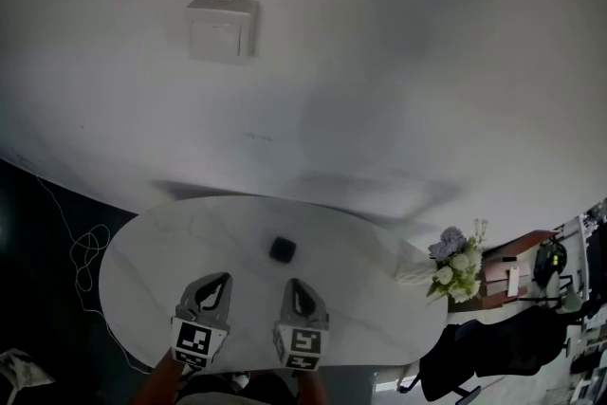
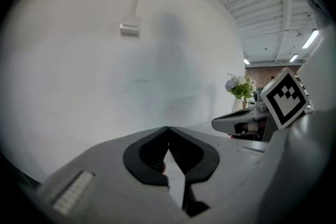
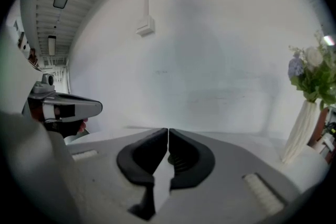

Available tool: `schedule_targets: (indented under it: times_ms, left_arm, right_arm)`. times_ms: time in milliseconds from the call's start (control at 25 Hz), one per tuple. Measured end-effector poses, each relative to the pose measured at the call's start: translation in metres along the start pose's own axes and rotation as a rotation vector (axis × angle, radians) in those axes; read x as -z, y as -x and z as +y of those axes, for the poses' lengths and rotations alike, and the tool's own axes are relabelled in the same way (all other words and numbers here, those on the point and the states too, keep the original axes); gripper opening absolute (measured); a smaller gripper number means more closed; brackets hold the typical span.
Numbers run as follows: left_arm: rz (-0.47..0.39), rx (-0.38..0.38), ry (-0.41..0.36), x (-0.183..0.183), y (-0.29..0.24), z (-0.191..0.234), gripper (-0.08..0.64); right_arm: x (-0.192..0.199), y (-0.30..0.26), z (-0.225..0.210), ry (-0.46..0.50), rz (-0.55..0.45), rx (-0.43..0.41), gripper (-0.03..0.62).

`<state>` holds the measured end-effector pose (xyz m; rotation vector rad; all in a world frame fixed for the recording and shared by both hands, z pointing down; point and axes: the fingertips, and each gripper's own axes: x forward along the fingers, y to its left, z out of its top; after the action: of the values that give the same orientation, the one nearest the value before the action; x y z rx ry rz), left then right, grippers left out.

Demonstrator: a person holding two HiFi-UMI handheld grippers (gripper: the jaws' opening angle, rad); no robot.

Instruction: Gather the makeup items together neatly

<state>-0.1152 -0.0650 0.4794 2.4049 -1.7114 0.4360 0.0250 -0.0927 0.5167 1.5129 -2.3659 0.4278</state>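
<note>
White, faintly veined marble made up the oval tabletop that I was looking down on, and the only task object I could find there was one small black makeup item. It sat alone near the middle of the table, on the far side of both tools. It looked squarish with rounded corners, dark all over, with a slightly paler sheen on its top face; it was too small for me to say whether it was a compact or a jar. The left gripper hovered at the near edge with its jaws pressed together at the tips and nothing between them. The right gripper hung just beside it, likewise closed tip to tip and empty. The black item lay just beyond the two sets of tips and roughly between them, touching neither. A white ribbed vase of pale and lilac flowers stood at the right end of the table, well apart from the item. Behind the table rose a plain white wall with a small box fed by a conduit, and a thin white cable lay looped on the dark floor to the left.
</note>
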Motion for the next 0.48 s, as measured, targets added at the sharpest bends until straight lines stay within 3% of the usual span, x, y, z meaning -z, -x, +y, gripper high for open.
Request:
schedule_targets:
  times_ms: [160, 480]
  left_arm:
    - [0.043, 0.0, 0.03, 0.016, -0.025, 0.008, 0.009]
    - [0.112, -0.008, 0.078, 0.045, -0.063, 0.024, 0.009]
  right_arm:
    - [0.021, -0.031, -0.013, -0.013, 0.069, 0.023, 0.043]
    - [0.055, -0.082, -0.022, -0.048, 0.203, 0.019, 0.192]
